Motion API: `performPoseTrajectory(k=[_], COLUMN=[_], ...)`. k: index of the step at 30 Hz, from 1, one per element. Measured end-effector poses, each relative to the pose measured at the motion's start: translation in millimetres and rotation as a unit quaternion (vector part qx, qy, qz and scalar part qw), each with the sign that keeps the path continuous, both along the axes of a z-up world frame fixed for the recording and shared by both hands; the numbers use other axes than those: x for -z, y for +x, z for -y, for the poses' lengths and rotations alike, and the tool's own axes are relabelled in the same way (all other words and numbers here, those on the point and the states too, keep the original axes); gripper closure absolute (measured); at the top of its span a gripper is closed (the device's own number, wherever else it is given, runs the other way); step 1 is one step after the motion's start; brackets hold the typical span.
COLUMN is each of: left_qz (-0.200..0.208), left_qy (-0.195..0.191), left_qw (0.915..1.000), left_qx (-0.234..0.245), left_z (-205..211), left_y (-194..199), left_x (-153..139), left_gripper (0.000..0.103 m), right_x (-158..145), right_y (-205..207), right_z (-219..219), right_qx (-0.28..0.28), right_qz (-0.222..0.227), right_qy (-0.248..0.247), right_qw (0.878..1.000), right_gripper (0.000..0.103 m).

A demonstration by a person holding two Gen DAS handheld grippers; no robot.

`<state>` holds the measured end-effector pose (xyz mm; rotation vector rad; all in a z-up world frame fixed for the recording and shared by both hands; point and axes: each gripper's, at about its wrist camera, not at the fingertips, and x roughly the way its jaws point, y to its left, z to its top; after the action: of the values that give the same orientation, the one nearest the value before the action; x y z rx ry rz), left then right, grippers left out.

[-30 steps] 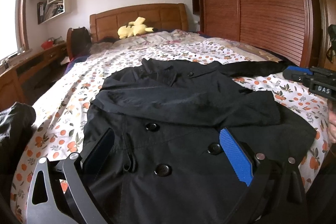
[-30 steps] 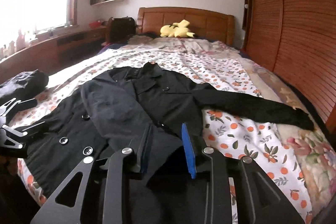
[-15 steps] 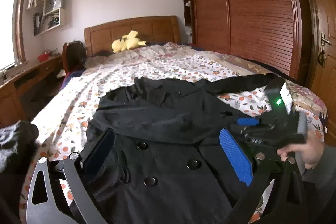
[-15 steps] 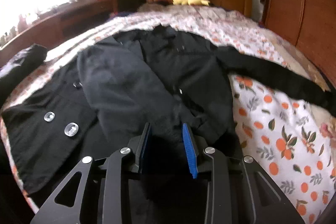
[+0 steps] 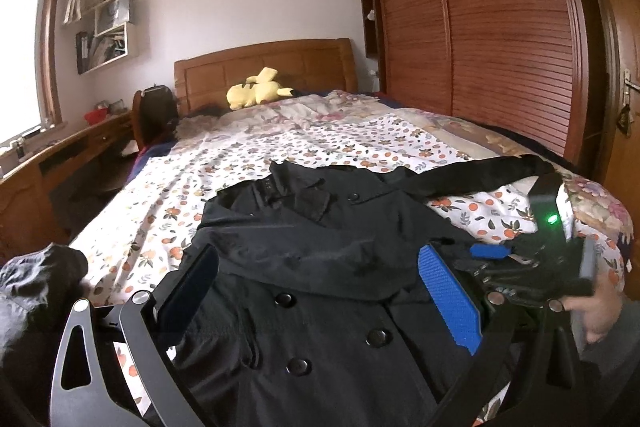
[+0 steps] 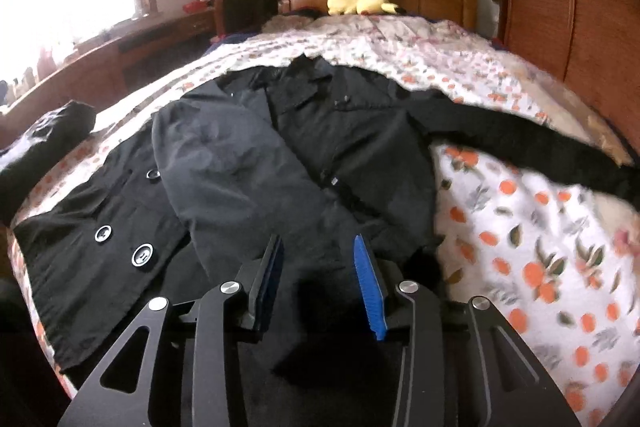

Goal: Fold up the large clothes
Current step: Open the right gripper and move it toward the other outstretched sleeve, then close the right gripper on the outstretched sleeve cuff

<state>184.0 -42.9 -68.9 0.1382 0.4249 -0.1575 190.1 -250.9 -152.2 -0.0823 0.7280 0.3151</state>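
A black double-breasted coat (image 5: 320,259) (image 6: 344,131) lies front-up on the flowered bedspread (image 5: 248,163). One sleeve (image 6: 224,163) is folded across its chest, and the other sleeve (image 6: 520,139) stretches out to the right. My left gripper (image 5: 316,291) hovers above the coat's buttoned lower front, wide open and empty. My right gripper (image 6: 318,267) is low over the end of the folded sleeve. Its jaws are opening with the dark cloth lying between them. In the left wrist view the right gripper (image 5: 490,251) sits at the coat's right edge, held by a hand (image 5: 600,307).
A yellow plush toy (image 5: 256,91) lies by the wooden headboard (image 5: 280,63). A slatted wardrobe (image 5: 500,27) lines the right side of the bed, and a desk (image 5: 60,155) the left under the window. A dark bundled garment (image 5: 32,291) lies at the bed's near left corner.
My left gripper has risen, still open. My right gripper has come down close over the coat along the folded sleeve, and its jaws have spread slightly.
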Motion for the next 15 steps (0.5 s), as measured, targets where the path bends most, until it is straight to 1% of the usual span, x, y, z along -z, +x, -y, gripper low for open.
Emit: performPoseTrajectory(k=[6, 7, 8, 9, 11, 15], left_qz=[-0.009, -0.011, -0.012, -0.013, -0.015, -0.019], left_qy=[-0.002, -0.003, -0.003, -0.004, -0.006, -0.008], left_qw=[0.9998, 0.9998, 0.9998, 0.9997, 0.9997, 0.9997], left_qx=[-0.015, -0.017, -0.018, -0.018, -0.018, -0.01], left_z=[5, 6, 6, 6, 5, 0], left_y=[11, 14, 16, 19, 26, 44], left_x=[8, 11, 12, 16, 20, 33], left_gripper=[0.002, 0.002, 0.002, 0.002, 0.002, 0.002], right_x=[-47, -53, -60, -64, -69, -68], right_y=[6, 9, 13, 16, 25, 42], right_z=[16, 19, 24, 28, 37, 56], right_qx=[-0.017, -0.019, -0.019, -0.017, -0.005, 0.028], right_qz=[0.035, 0.039, 0.045, 0.05, 0.055, 0.051], right_qy=[-0.004, -0.005, -0.005, -0.004, -0.007, -0.006], right_qw=[0.999, 0.999, 0.999, 0.999, 0.998, 0.998], right_gripper=[0.066, 0.066, 0.062, 0.059, 0.058, 0.058])
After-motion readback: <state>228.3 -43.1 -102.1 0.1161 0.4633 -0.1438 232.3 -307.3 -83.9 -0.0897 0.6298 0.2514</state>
